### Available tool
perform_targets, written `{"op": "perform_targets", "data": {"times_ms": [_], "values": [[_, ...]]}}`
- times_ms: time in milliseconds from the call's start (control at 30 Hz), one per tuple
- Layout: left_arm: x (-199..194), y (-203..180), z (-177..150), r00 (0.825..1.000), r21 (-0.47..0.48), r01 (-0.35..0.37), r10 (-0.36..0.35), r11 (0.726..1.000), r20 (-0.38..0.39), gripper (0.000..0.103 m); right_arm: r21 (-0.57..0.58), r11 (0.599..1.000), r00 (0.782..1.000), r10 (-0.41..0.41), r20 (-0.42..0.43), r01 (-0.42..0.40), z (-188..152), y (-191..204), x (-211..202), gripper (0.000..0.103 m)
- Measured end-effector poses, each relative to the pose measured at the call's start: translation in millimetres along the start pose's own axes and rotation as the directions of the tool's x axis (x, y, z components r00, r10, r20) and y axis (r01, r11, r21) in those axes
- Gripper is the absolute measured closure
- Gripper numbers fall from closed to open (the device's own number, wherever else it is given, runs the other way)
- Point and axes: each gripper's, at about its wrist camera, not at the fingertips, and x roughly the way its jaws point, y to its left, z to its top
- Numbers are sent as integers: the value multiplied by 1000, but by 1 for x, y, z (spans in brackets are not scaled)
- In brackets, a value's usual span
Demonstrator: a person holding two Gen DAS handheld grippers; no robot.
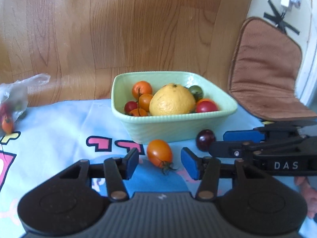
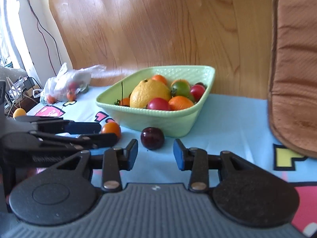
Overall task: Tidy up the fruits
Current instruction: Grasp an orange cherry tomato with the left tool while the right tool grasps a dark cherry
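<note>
A pale green bowl [image 1: 178, 127] [image 2: 158, 119] holds a large yellow citrus [image 1: 172, 100] [image 2: 149, 93] and several small orange, red and green tomatoes. An orange tomato [image 1: 159, 153] [image 2: 111, 129] lies on the blue cloth in front of the bowl, between and just beyond the open pads of my left gripper [image 1: 159, 163]. A dark purple tomato [image 1: 205, 139] [image 2: 152, 137] lies beside it, just beyond my open right gripper [image 2: 155, 154]. Each gripper also shows in the other's view: the right [image 1: 227, 141], the left [image 2: 107, 132]. Neither holds anything.
A clear plastic bag [image 1: 13, 99] [image 2: 65, 84] with more small tomatoes lies at the left. A brown cushion [image 1: 265, 69] [image 2: 295, 69] leans at the right. A wooden panel [image 1: 128, 25] stands behind the bowl. Cables [image 2: 17, 89] sit far left.
</note>
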Motion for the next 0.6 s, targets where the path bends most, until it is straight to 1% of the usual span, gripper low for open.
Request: {"op": "perform_targets", "data": {"times_ms": [33,100,133,167,200,267,333,467,600], "values": [[3,1,0,1000,-8,4,-4,1000,-10,60,2,1000,1000,-3,-8,3,1,2,4,61],[2,2,0,1000,-32,15,-15,999,-3,72,9,1000,1000,-1,-15,1,4,2,10,61],[2,4,0,1000,-43,21,-22,999,-5,74,7,1000,1000,2,-17,-2,5,4,10,61],[1,4,-1,1000,-50,24,-24,998,-3,74,-1,1000,1000,4,-21,-4,6,6,13,64],[-2,5,-3,1000,-52,24,-24,998,-2,74,-12,1000,999,4,-32,-4,6,8,15,69],[-12,3,-8,999,-55,32,-33,998,-7,74,-38,999,1000,-2,-30,1,4,14,13,70],[-27,0,-17,999,-54,51,-52,997,-6,74,-31,999,999,15,-30,-16,0,17,5,71],[-68,-14,-48,997,-50,69,-70,996,-20,74,-65,997,999,39,-9,-40,-20,38,-33,70],[-108,-27,-80,997,-50,78,-79,996,-18,74,-129,990,998,56,-8,-57,-59,67,-81,70]]}}
